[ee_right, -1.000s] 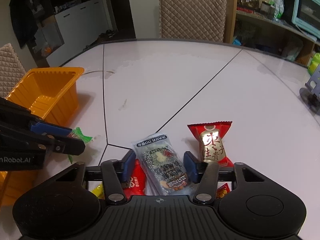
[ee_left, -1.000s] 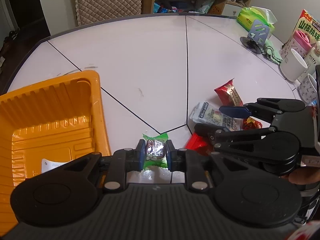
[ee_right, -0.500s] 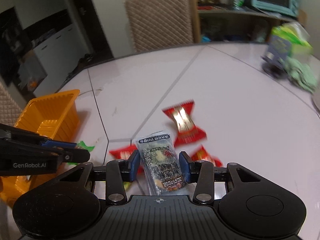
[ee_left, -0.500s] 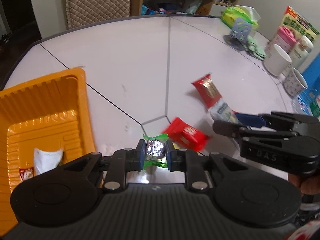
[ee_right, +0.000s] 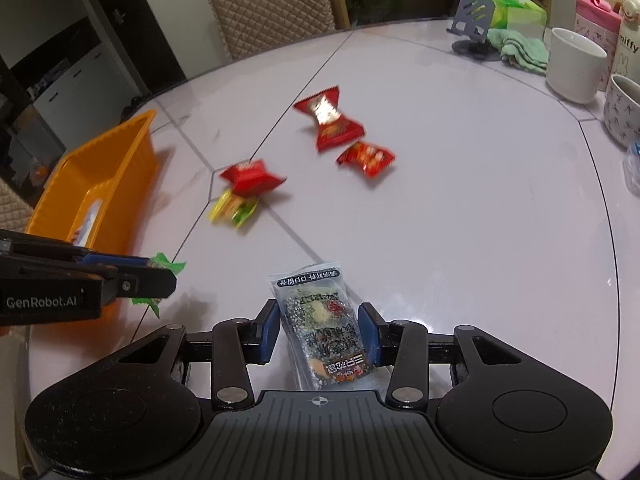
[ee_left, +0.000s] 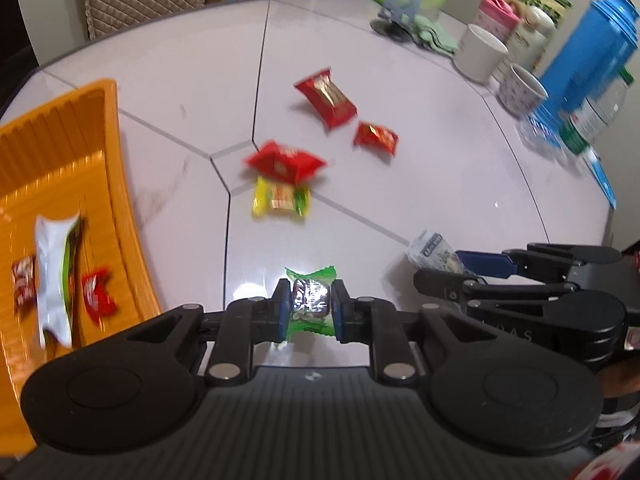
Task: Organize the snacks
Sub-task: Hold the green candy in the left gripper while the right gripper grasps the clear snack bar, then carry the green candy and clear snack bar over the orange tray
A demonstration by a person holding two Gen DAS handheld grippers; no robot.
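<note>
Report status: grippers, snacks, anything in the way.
Left gripper shut on green candy. Right gripper shut on seaweed packet. Orange bin to the left; path looks open.

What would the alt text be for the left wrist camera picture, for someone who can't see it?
The left gripper pinches a green-wrapped candy between its fingers above a white table. An orange tray at left holds a white packet and two small red candies. Three red snacks and a yellow-green one lie scattered ahead, and the right gripper holds a clear packet at right.
</note>
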